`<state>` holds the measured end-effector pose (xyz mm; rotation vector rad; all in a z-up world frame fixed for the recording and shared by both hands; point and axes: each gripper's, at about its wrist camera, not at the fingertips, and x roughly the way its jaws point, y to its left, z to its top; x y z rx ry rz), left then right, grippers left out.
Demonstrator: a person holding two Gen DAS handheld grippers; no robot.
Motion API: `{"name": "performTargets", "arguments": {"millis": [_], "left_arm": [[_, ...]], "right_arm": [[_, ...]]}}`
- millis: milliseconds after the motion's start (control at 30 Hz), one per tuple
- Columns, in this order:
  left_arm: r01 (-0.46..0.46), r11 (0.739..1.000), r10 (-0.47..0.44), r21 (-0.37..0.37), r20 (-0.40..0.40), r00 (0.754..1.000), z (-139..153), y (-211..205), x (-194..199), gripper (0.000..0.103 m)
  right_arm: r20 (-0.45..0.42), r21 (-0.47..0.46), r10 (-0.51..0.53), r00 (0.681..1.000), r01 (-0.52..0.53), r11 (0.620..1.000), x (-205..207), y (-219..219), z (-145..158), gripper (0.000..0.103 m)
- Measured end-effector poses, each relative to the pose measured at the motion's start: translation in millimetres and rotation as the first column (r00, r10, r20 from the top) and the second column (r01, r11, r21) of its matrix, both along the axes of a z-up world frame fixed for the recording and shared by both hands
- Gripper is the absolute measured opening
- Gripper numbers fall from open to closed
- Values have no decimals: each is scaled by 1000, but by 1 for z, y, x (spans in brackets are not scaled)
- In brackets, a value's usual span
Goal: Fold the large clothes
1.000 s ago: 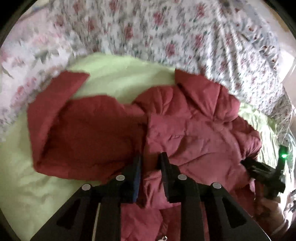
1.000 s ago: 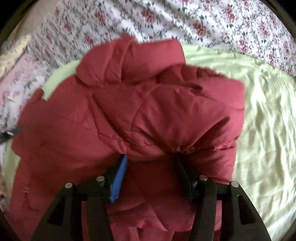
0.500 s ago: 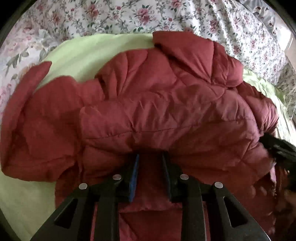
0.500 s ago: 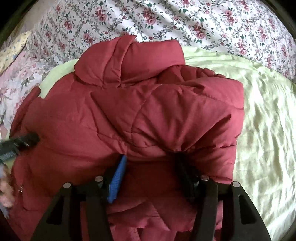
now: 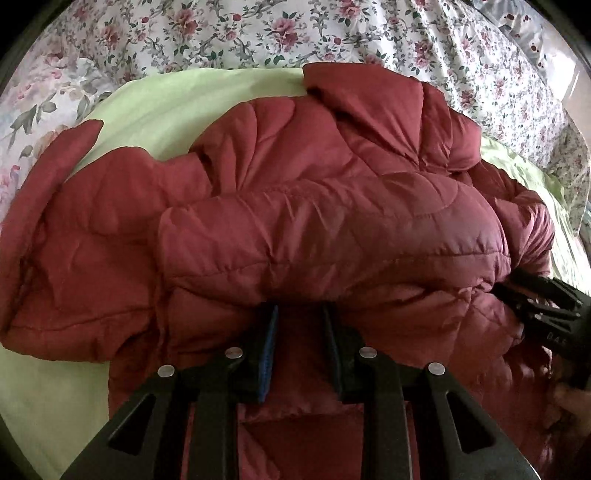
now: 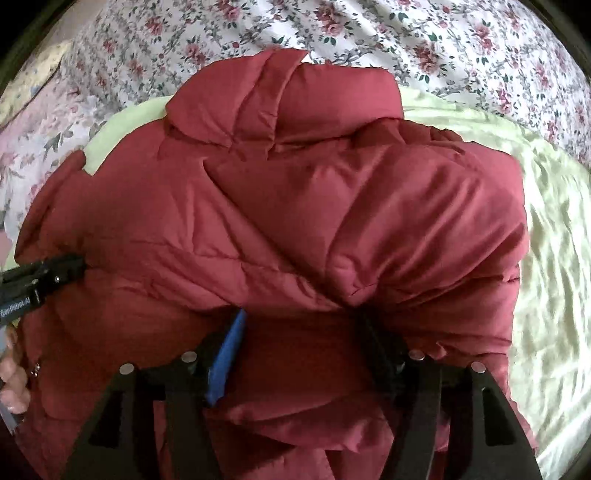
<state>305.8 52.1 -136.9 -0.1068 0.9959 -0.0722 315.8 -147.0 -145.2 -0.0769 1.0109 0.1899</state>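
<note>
Bedding surface: a pale green sheet (image 5: 155, 107), wrinkled, lies on top of a white floral-print bedspread (image 6: 369, 33) with pink roses and green leaves. The bedspread extends beyond the sheet's far edge and both sides.

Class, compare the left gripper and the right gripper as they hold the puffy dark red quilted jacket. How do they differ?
The left gripper has its jaws close together on a thin fold of the puffy dark red quilted jacket; the right gripper has its jaws spread wider around a thick bunch. The left grips nearer the jacket's middle; the right grips nearer its right edge, by the pale green sheet. Both clamp jacket fabric.
</note>
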Motion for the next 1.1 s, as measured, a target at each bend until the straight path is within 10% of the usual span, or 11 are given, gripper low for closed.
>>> {"name": "performTargets", "arguments": {"millis": [500, 1100], "left_arm": [[-88, 996, 90, -29, 73, 993, 46, 44, -53, 46], [-326, 928, 300, 181, 160, 941, 88, 105, -48, 85]], "right_arm": [[68, 115, 4, 998, -12, 993, -48, -16, 49, 64], [74, 175, 79, 994, -91, 980, -93, -4, 67, 64]]}}
